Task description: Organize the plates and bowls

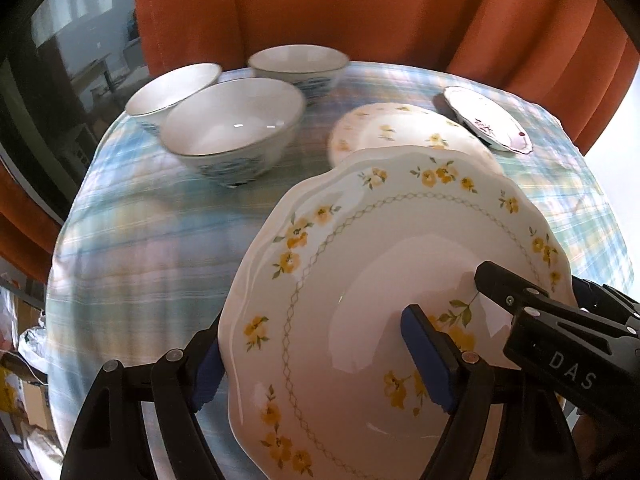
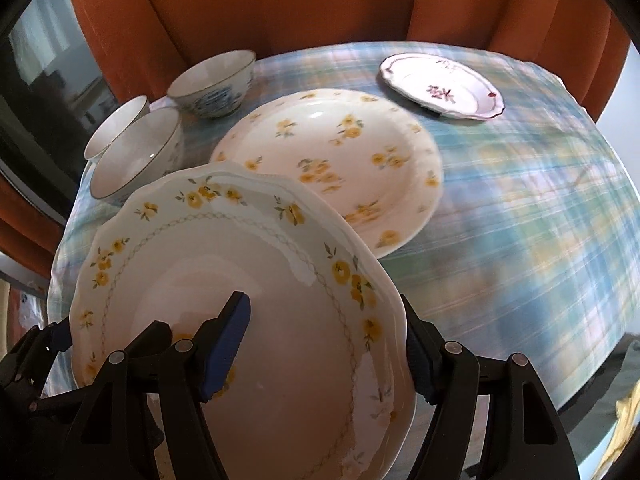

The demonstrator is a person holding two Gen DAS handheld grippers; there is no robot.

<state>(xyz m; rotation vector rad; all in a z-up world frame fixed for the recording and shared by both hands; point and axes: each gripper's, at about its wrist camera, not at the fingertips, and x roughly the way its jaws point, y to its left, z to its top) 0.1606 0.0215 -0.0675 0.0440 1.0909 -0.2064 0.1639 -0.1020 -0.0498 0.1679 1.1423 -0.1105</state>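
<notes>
A large scalloped plate with yellow flowers [image 1: 360, 240] [image 2: 200, 248] hangs tilted above the table, carried between both grippers. My left gripper [image 1: 316, 364] is shut on its left rim, one blue pad below the edge and one on the inner face. My right gripper [image 2: 323, 356] clamps the right rim the same way; its black finger [image 1: 520, 304] shows in the left wrist view. Behind lie a second yellow-flowered plate [image 2: 332, 152] [image 1: 400, 128] and a small pink-flowered plate [image 2: 440, 84] [image 1: 488, 120]. Three white-and-blue bowls [image 1: 232, 120] [image 2: 136, 148] stand at the back left.
A blue plaid cloth [image 2: 520, 220] covers the round table. Orange curtains [image 1: 360, 8] hang close behind it, with a dark window [image 1: 60, 80] at the left. Boxes and clutter [image 1: 24, 380] sit on the floor beyond the table's left edge.
</notes>
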